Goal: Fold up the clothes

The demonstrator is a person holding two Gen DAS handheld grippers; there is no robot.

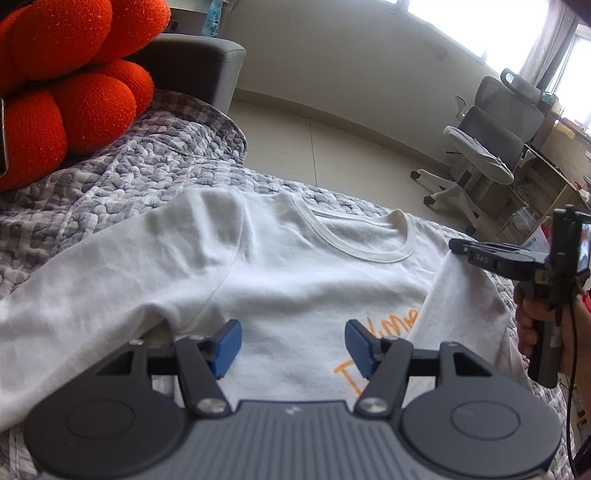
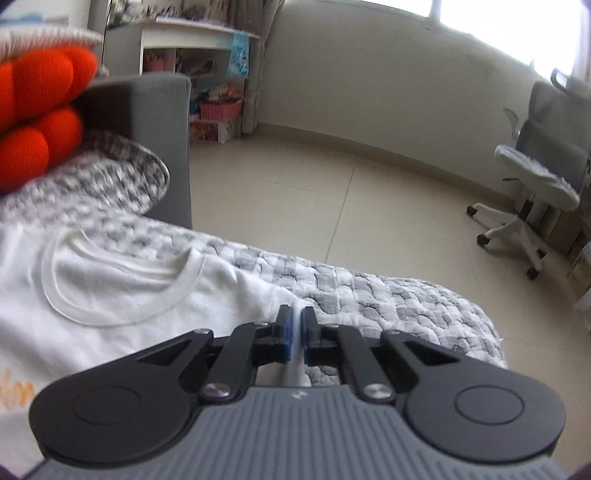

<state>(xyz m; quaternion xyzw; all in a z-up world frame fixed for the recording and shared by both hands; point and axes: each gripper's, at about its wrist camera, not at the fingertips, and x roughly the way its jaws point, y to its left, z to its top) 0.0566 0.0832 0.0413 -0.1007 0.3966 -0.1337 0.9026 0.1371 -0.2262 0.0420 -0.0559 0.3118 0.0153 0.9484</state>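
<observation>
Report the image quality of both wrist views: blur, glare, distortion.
Left wrist view: mostly sharp, window blown out at upper right, fisheye bends the wall line. Right wrist view: motion blur smears the orange cushion and quilt; window overexposed; floor lines curve.

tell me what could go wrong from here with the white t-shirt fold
1. The right gripper pinches only a thin edge of the white cotton t-shirt, so the sleeve could slip out mid-fold.
2. The left gripper hangs open over the shirt front, pinning nothing, so the body may drag and bunch across the grey checked quilt.
3. The folded-over sleeve already covers part of the orange lettering at a slant; the fold may land crooked.
</observation>
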